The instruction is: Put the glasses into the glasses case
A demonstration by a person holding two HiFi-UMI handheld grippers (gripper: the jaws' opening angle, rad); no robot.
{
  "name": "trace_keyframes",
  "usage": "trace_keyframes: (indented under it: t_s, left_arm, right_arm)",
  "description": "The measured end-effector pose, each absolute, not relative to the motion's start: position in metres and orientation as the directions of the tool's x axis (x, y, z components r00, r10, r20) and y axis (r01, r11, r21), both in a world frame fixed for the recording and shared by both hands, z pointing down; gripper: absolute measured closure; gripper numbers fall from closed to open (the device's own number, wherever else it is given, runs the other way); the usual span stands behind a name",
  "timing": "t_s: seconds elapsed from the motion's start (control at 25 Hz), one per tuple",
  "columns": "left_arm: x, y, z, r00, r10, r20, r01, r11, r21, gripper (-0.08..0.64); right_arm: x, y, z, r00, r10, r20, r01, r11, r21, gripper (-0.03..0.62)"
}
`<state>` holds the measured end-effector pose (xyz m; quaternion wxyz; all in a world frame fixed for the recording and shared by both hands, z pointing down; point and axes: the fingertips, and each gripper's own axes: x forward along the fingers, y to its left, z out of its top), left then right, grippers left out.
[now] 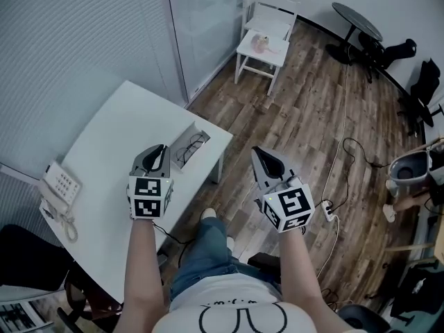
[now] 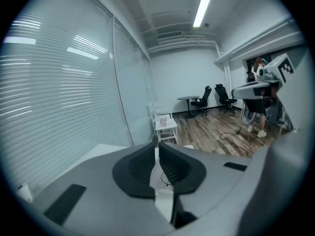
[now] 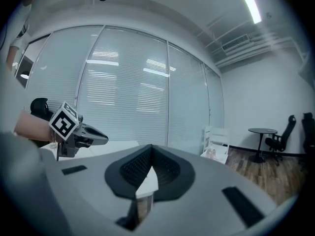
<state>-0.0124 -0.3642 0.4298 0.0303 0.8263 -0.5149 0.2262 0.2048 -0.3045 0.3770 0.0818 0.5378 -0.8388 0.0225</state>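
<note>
Far left: white desk phone (image 1: 59,186) on the white table (image 1: 111,134).

Left gripper (image 1: 161,151), marker cube facing up, is over the table. Its tips are just left of the case in the head view, not touching it. In its own view (image 2: 156,146) the jaws are narrow, a thin slit between the tips, with nothing in the slit.

Pale rectangular glasses case (image 1: 202,136) is open, near the table's right-hand corner. Dark-framed glasses (image 1: 189,148) lie flat inside it, so the task item is in the box.

Right gripper (image 1: 260,155) is past the table edge, over the wood-plank floor (image 1: 305,109), well apart from the case. In its own view (image 3: 150,147) the tips meet, closed and empty.

Further right and back: small white chair (image 1: 267,30) with a pink item (image 1: 260,44) on its seat; I can't tell what it is.
</note>
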Motion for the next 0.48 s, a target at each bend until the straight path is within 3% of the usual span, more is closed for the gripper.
trace_keyframes:
  t_s: [0.48]
  left_arm:
    - [-0.054,-0.308,0.325,0.322,-0.94,0.108,-0.928,-0.336,-0.163,0.545]
  right_arm:
    - [0.19,-0.265,0.309,-0.426,-0.904,0.025,-0.89,0.424,0.165,0.583]
